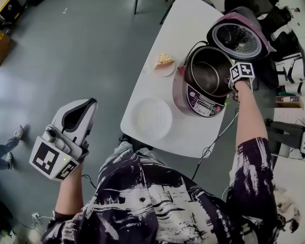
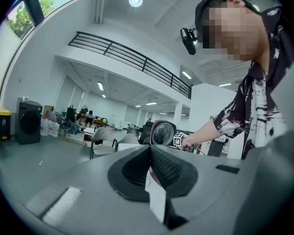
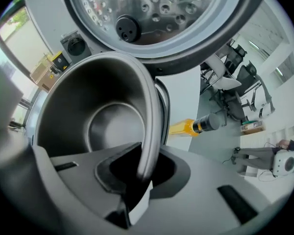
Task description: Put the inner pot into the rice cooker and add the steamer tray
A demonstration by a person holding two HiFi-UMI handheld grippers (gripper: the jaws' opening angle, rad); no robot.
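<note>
While right gripper [image 3: 139,174] clamps inner pot [image 3: 103,126] rim in rice cooker [image 1: 201,104] at desk [image 1: 157,70] right edge | likely best: keep pot level; release once seated | left gripper [image 2: 150,176] jaws together, empty

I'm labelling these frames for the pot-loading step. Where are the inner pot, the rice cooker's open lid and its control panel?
inner pot [image 1: 206,73], head view, on its dark inside wall.
open lid [image 1: 239,34], head view, on its perforated inner plate.
control panel [image 1: 203,103], head view, on its display face.

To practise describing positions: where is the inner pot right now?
Head view, right side of the white table: the inner pot sits in the open rice cooker, its right rim gripped by the right gripper.
</note>
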